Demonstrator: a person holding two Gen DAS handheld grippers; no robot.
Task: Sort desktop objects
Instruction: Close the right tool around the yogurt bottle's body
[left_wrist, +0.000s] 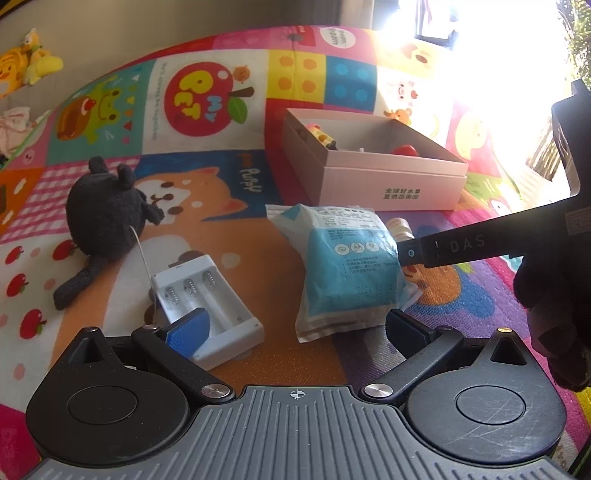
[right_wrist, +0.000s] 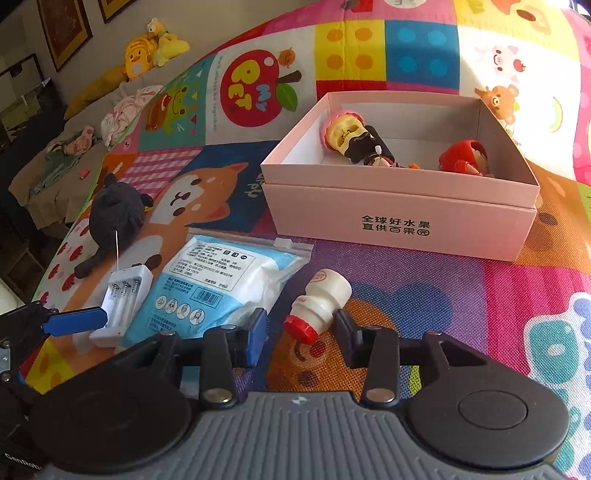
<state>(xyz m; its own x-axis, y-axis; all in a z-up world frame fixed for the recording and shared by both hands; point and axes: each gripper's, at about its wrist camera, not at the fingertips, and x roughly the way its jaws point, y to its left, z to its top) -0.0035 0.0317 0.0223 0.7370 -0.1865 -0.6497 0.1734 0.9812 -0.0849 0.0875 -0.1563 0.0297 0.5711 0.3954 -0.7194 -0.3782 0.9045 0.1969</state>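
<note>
A pink box (right_wrist: 399, 225) stands on the play mat with a yellow toy (right_wrist: 345, 133) and a red toy (right_wrist: 465, 157) inside; it also shows in the left wrist view (left_wrist: 388, 184). My right gripper (right_wrist: 301, 334) is open, its fingers on either side of a small white bottle with a red cap (right_wrist: 321, 302) lying on the mat. My left gripper (left_wrist: 295, 328) is open and low, between a white battery charger (left_wrist: 207, 306) and a blue-white mask pack (left_wrist: 347, 269). A black plush (left_wrist: 103, 214) lies to the left.
The colourful play mat (right_wrist: 461, 295) covers the surface. The right gripper's arm (left_wrist: 498, 243) reaches across the right side of the left wrist view. Plush toys (right_wrist: 151, 48) and clothes (right_wrist: 125, 110) lie on a sofa at the far left. Bright window glare sits at the far right.
</note>
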